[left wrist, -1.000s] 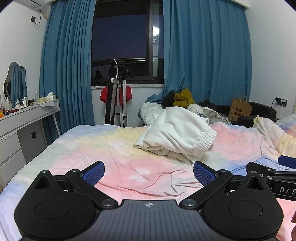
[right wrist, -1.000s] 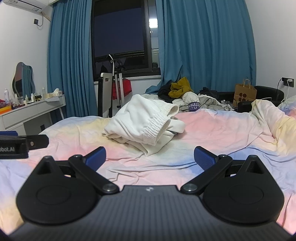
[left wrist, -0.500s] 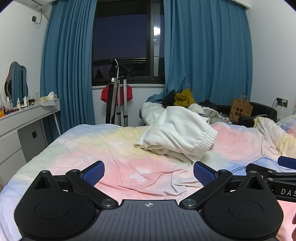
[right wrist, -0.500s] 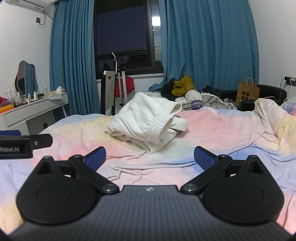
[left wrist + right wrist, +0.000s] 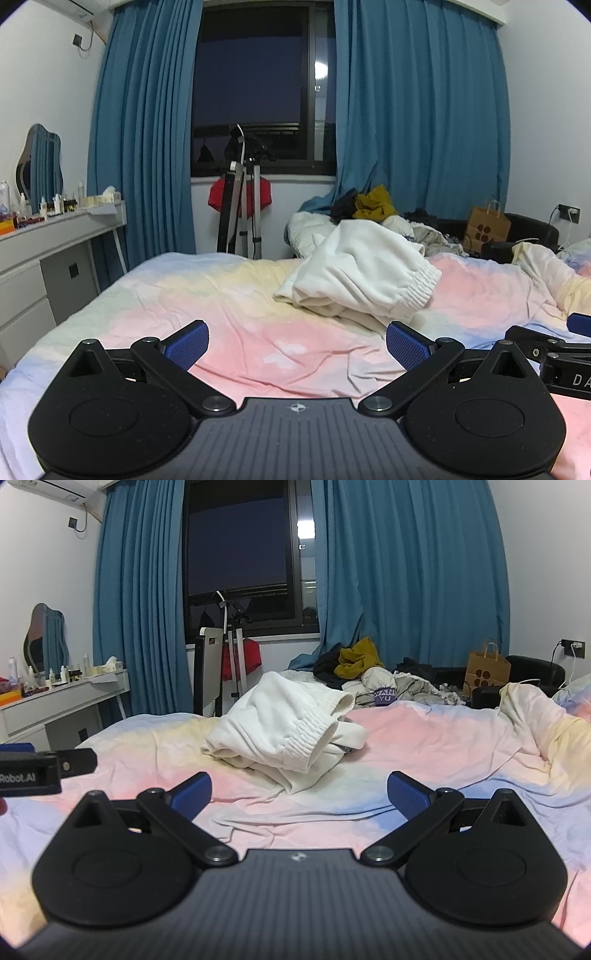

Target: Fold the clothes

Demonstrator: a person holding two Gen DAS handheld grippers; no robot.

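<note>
Showing 2 grippers: left gripper (image 5: 297, 341) and right gripper (image 5: 299, 794), w/ 2 blue pads (image 5: 186, 343) each. 1 white garment (image 5: 360, 271) is lying on 1 bed (image 5: 240, 314). 2 curtains (image 5: 144, 147), 1 tripod (image 5: 240, 206), 1 paper bag (image 5: 485, 229), 1 mirror (image 5: 38, 166) are standing behind.

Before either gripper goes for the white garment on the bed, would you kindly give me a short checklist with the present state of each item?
1. Left gripper open and holding nothing: ok.
2. Right gripper open and holding nothing: ok.
3. White garment within view of both cameras, ahead of the fingers: ok.
4. Garment lying flat, ready to fold: not ok; it sits crumpled in a heap, its elastic cuff turned toward the grippers.
5. Bedsheet between grippers and garment free of other items: ok, though wrinkled.
6. Garment separate from the clothes pile behind it: cannot tell from these views.
</note>
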